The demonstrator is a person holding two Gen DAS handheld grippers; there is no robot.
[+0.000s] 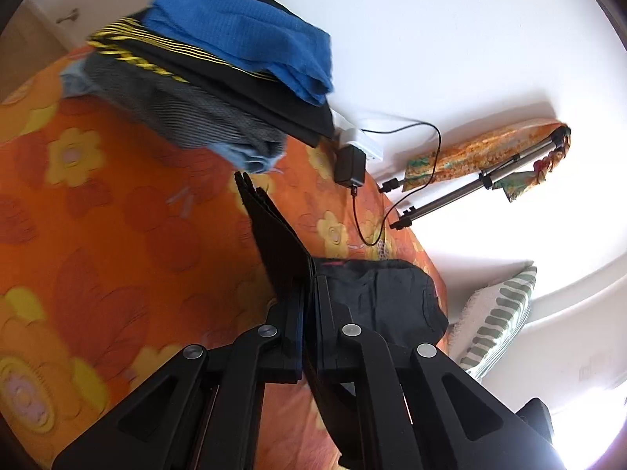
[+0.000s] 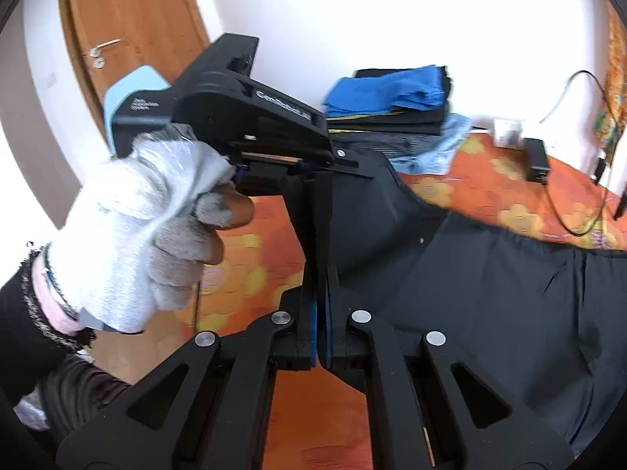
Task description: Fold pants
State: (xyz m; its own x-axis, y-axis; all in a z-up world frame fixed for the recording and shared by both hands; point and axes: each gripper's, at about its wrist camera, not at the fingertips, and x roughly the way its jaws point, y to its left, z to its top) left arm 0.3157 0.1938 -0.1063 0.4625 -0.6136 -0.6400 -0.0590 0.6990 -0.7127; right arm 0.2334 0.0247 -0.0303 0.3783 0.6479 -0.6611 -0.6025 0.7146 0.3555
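The black pants [image 2: 490, 293] hang lifted over the orange floral bedspread [image 2: 490, 188], spreading to the right in the right wrist view. My right gripper [image 2: 315, 196] is shut on their upper edge. A white-gloved hand [image 2: 137, 215] holds my left gripper [image 2: 352, 164] just beyond it, pinching the same edge close by. In the left wrist view the left gripper [image 1: 311, 278] is shut on the pants [image 1: 384, 297]; a stiff black flap of layered fabric sticks up past its fingertips and the rest bunches to the right.
A stack of folded clothes [image 1: 235, 58], blue on top, lies at the far side of the bedspread [image 1: 98, 215]. A black charger [image 1: 348, 164] with its cable, a tripod [image 1: 470, 184], a striped pillow [image 1: 497, 321] and a wooden door [image 2: 129, 19] are around.
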